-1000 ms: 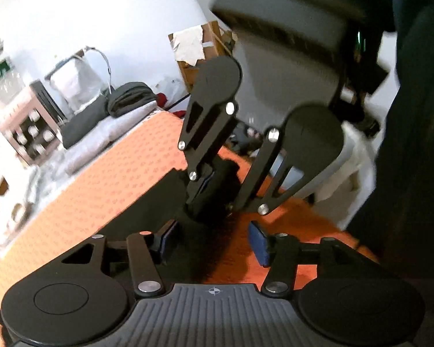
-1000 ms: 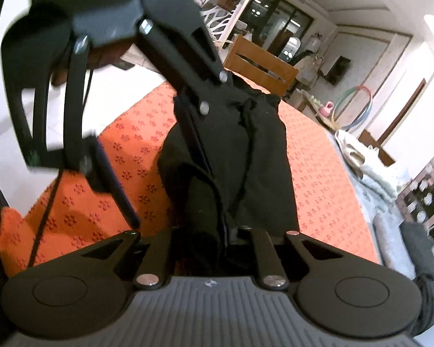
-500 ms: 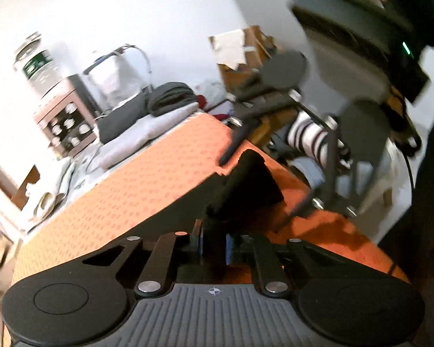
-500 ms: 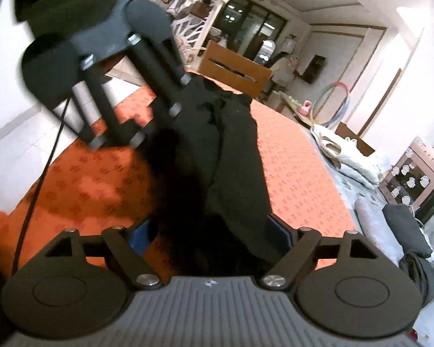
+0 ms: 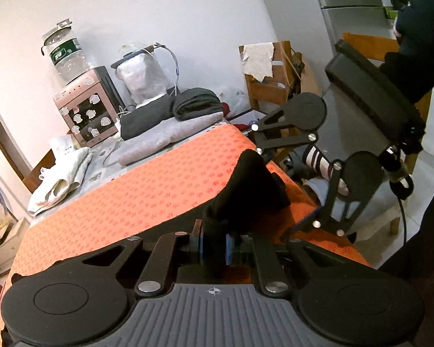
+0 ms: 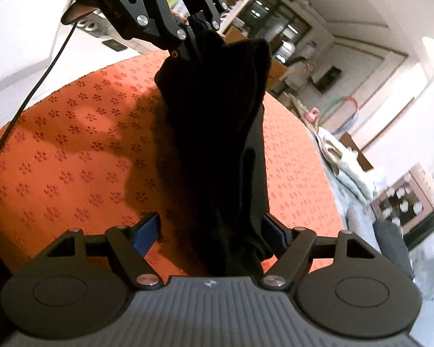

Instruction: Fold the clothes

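The left gripper [image 5: 214,248] clamps a bunched end of the black garment [image 6: 217,150], lifting it off the orange cloth [image 6: 72,150]; the right gripper [image 6: 211,231] has just been opening, its jaws wide around the fabric, unpinched. Best regrip lower, keeping the garment taut.

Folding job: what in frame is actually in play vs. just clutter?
In play:
- black garment, lying on the orange cloth
- left tongs, shut on one end of it
- right tongs, open, garment between the fingers

Clutter:
- folded grey clothes
- white towel
- pink appliance
- water bottle
- wooden chair
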{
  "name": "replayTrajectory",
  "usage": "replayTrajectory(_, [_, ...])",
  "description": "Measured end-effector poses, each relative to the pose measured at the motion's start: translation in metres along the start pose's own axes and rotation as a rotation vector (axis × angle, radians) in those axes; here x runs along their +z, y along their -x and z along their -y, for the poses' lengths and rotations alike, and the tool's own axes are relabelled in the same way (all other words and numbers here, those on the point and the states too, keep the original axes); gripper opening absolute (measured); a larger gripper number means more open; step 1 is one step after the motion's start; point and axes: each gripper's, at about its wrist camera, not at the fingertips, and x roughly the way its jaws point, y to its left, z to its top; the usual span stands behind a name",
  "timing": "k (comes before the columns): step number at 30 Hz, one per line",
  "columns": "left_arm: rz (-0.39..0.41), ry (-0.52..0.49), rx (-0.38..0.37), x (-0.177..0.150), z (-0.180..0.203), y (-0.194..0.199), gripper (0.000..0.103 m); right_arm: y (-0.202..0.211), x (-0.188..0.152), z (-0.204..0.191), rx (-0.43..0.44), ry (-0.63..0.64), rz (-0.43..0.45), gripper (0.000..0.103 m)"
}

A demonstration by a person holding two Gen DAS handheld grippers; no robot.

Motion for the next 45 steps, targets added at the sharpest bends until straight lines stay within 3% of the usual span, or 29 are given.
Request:
replayTrajectory(5, [0.01,0.02,0.015,0.0,0.0,0.005,0.016,-0.005,0.002,0.013,0.007,0.017,0.008,0.077])
replayTrajectory(9, [0.017,0.034,0.029,0.0,0.001,0.008,0.016,-0.011,-0.001,0.02,0.051,0.078,0.005,0.06])
replayTrajectory(14, [0.027,0.065,0.062,0.001,0.004,0.013,0.016,-0.016,-0.004,0.027,0.082,0.149,0.014,0.048])
replayTrajectory(16, [0.025,0.076,0.075,0.0,0.008,0.015,0.016,-0.02,-0.003,0.026,0.088,0.214,0.009,0.03])
replayTrajectory(17, [0.022,0.08,0.082,0.0,0.01,0.016,0.016,-0.02,-0.002,0.027,0.096,0.239,0.005,0.014])
replayTrajectory(21, [-0.004,0.159,0.094,0.001,0.02,0.019,0.016,-0.012,0.006,0.037,0.141,0.314,0.0,0.012])
replayTrajectory(24, [-0.035,0.254,0.118,0.0,0.027,0.017,0.016,-0.005,0.015,0.044,0.2,0.41,-0.014,0.012])
replayTrajectory(29, [-0.077,0.476,0.221,-0.002,0.033,0.011,0.016,-0.01,0.033,0.061,0.331,0.558,-0.042,0.012])
replayTrajectory(38, [-0.035,0.987,0.356,-0.014,0.006,0.012,0.016,-0.043,0.064,0.1,0.552,0.744,-0.03,0.013])
replayTrajectory(45, [-0.037,1.252,0.455,-0.045,-0.014,0.013,0.018,-0.083,0.087,0.116,0.677,0.842,0.001,0.017])
